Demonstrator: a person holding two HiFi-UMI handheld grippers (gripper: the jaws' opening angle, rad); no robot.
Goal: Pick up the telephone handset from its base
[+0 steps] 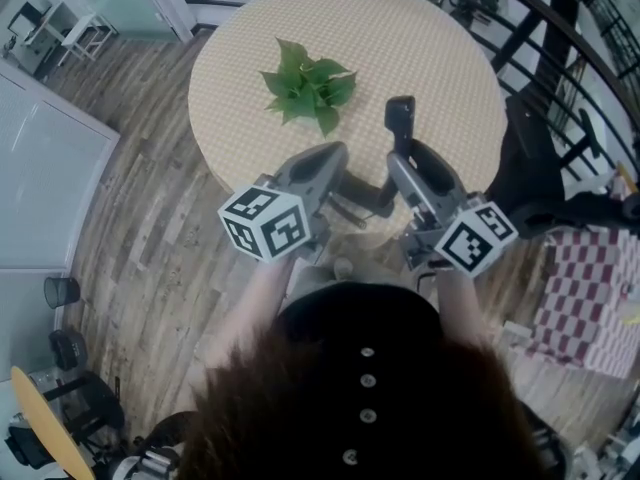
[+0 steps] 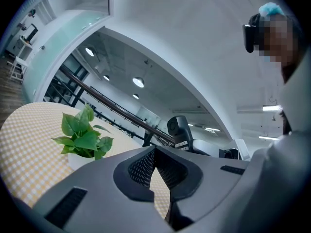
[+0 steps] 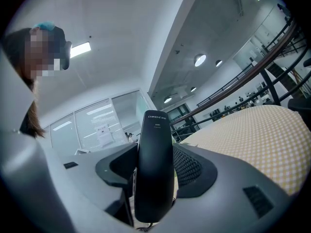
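Note:
The black telephone handset (image 1: 400, 118) stands nearly upright above the round table, with my right gripper (image 1: 408, 160) shut on its lower half. In the right gripper view the handset (image 3: 154, 164) fills the space between the two pads, printed end up. My left gripper (image 1: 330, 163) hovers just left of it over the table's near edge, and its fingertips meet with nothing between them (image 2: 154, 152). From the left gripper view the handset's top (image 2: 179, 130) shows beyond the jaws. A dark shape (image 1: 365, 200) lies between the two grippers; I cannot tell whether it is the base.
A potted green plant (image 1: 308, 86) stands mid-table on the checkered cloth (image 1: 420, 38). A black railing (image 1: 560, 28) curves past the table's far right side. A red-and-white checked cloth (image 1: 585, 298) lies on the floor at right, and wood flooring (image 1: 140, 228) spreads to the left.

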